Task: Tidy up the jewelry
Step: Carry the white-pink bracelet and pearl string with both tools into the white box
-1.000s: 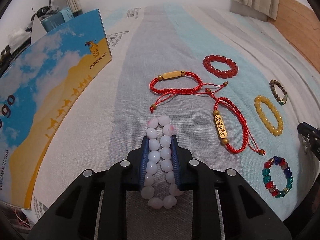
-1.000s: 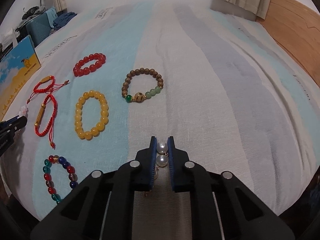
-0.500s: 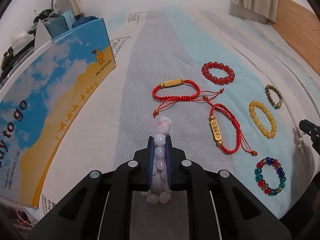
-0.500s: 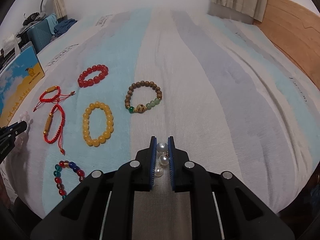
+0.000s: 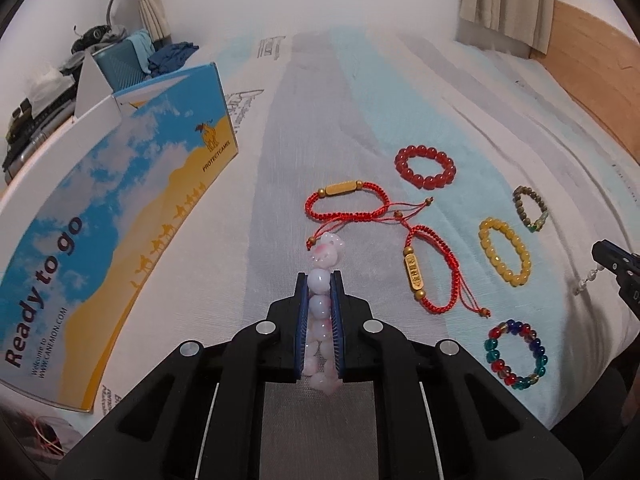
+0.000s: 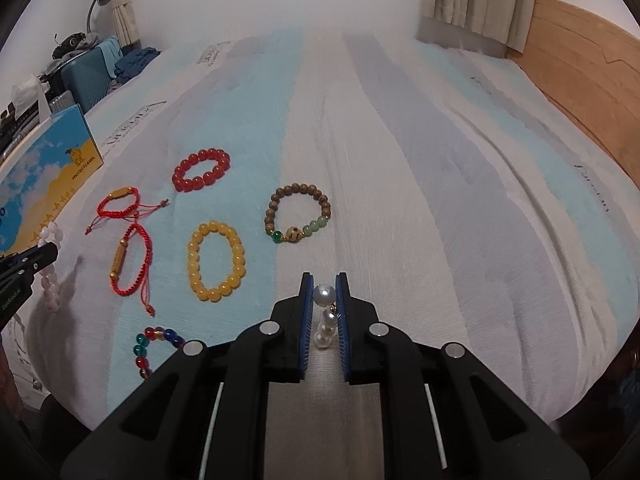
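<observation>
Jewelry first — my left gripper is clamped tight on a pink bead bracelet, beads squeezed into a single line between the blue pads, one end poking out past the tips, the other hanging at the back of the jaws. My right gripper is pinched on a pearl piece; top pearl sits between the tips, smaller pearls dangle below it.

Outward from the left gripper, all lying on the striped bedsheet:
- red cord bracelet with gold tube at 12 o'clock, just beyond the pink beads
- second red cord bracelet at 3 o'clock, near, its cord ends touching the first one's
- red bead bracelet at 1 o'clock, further out
- yellow bead bracelet at 3 o'clock, beyond the cord one
- brown bead bracelet at 2 o'clock, just past the yellow
- multicolour glass bead bracelet at 4 o'clock
- printed blue-and-yellow box at 9 to 10 o'clock, well apart from the jewelry

From the right wrist view — brown bracelet with its green beads at 11 o'clock, yellow one at 9 to 10, the rest further toward 9 to 10. Wooden headboard far at 1 to 2 o'clock.
</observation>
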Tool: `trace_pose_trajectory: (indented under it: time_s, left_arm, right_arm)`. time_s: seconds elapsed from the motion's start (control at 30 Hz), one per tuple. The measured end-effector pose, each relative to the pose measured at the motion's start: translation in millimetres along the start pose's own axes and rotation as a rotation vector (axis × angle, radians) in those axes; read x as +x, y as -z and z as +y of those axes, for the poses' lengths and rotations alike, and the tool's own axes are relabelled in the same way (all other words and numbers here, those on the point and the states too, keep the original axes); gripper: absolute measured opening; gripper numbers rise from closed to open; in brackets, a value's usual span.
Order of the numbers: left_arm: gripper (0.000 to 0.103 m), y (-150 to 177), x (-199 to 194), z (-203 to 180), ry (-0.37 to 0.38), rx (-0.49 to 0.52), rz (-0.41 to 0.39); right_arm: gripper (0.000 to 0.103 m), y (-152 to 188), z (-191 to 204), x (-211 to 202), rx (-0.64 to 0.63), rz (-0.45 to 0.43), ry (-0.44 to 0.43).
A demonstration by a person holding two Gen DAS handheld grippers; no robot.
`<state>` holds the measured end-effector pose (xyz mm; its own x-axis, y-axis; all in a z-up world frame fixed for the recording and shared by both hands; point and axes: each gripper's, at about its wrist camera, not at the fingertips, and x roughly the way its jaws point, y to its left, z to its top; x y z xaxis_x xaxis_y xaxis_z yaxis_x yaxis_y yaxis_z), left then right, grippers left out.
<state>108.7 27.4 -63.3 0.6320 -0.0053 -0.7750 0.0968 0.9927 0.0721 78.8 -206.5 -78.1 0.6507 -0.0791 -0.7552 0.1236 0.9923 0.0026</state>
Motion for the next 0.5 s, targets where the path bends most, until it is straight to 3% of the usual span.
trace_pose_trajectory:
  time_s: [0.5]
  left_arm:
    - [0.010,-9.9,-36.3,2.7,0.010,-0.011,-0.042]
  right_arm:
    - [0.011,-15.5,12.9,-44.4,-0.018,-0.063,-0.023]
